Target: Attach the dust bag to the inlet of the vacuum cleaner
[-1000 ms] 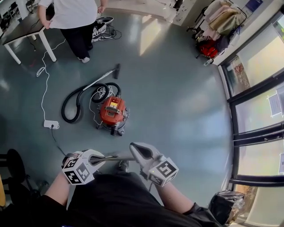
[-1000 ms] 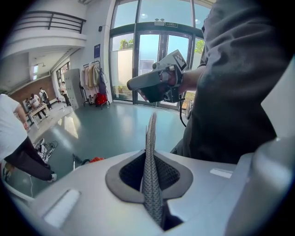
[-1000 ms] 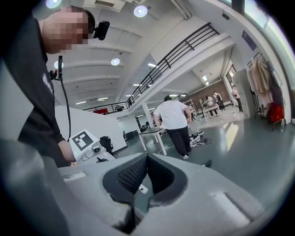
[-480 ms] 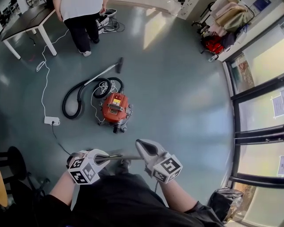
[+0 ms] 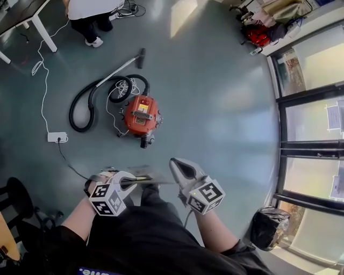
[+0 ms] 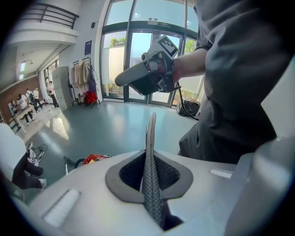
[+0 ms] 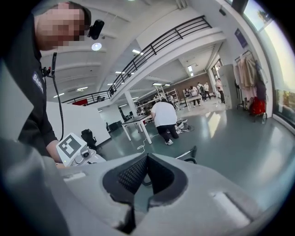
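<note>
The red vacuum cleaner sits on the floor ahead of me, its black hose coiled to its left. My left gripper is shut on the dust bag, a thin flat grey sheet held out level. In the left gripper view the bag stands edge-on between the closed jaws of that gripper, and the vacuum shows beyond. My right gripper hovers just right of the bag's free end, shut with nothing in it.
A person in a white shirt stands by a table at the back left. A white power strip and its cable lie left of the hose. A glass wall runs along the right, a dark bin at its foot.
Both grippers have sunk together, the left still gripping the bag. The head view has swung, so the vacuum sits higher in it and the standing person is near its top edge.
</note>
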